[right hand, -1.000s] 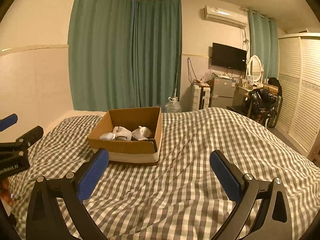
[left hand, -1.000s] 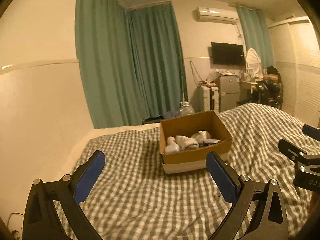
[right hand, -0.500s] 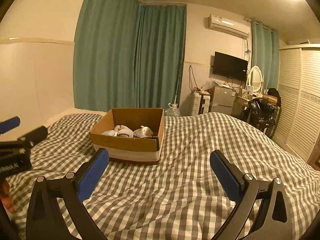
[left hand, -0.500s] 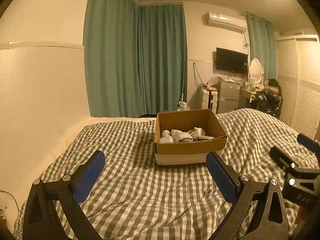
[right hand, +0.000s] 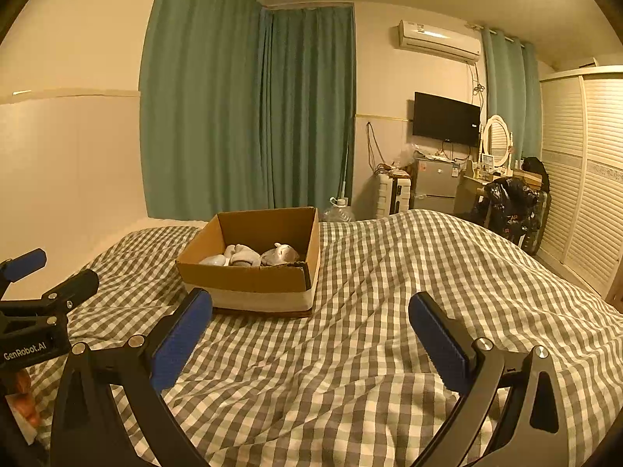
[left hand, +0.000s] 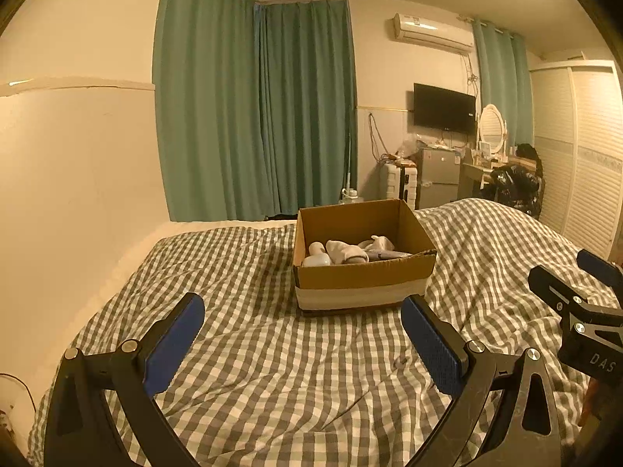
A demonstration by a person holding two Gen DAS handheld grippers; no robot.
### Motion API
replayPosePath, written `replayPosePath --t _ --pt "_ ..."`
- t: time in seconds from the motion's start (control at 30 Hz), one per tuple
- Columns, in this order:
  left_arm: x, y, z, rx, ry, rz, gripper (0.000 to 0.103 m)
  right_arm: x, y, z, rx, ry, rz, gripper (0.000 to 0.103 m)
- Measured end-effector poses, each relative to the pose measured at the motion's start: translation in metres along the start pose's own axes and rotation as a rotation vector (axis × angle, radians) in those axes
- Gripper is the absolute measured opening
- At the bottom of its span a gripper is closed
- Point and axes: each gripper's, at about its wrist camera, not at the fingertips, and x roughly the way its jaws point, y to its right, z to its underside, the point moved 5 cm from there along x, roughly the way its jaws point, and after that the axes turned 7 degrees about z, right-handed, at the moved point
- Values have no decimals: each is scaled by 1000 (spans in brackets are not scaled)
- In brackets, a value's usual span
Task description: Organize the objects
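An open cardboard box [left hand: 362,276] sits on the checked bedspread [left hand: 272,350]; it also shows in the right wrist view [right hand: 249,280]. Inside lie several pale rolled socks [left hand: 344,252], also seen from the right [right hand: 243,255]. My left gripper [left hand: 301,334] is open and empty, held above the bed short of the box. My right gripper [right hand: 309,329] is open and empty, to the right of the left one and short of the box. Each gripper shows at the edge of the other's view.
A wall [left hand: 78,194] runs along the bed's left side. Green curtains [left hand: 253,116] hang behind the bed. A TV [right hand: 446,118], small fridge [right hand: 434,185], dressing table and a white louvred wardrobe [right hand: 584,175] stand at the right.
Both grippers have risen and tilted up a little, so the box sits lower and more level in view. Both stay open and empty.
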Motion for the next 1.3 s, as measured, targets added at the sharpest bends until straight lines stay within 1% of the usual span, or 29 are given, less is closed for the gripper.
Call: replayPosePath --t 0.27,0.37,0.5,0.77,0.87,0.93,1.1,1.3 --pt "2 -5 3 -24 -11 -15 103 0 -4 2 -15 2 -2 101" --pt "2 -3 4 -21 -12 1 103 1 -5 3 -11 -8 -21 101" --pt "2 0 6 -14 -12 10 103 0 -5 3 -10 -4 -18 101" --pt "0 -2 7 -4 -1 -46 103 1 -4 4 -18 -9 4 101" --pt "-1 -2 8 -4 6 -49 103 1 -5 5 -24 -11 8 102" --pt "-1 -2 8 -2 -3 -58 103 1 -5 6 -27 -15 11 102" --pt "1 -1 11 -3 -22 -27 103 2 -5 7 -30 -23 5 102" --pt "3 -6 13 -28 -35 -22 103 2 -7 8 -33 -25 3 102"
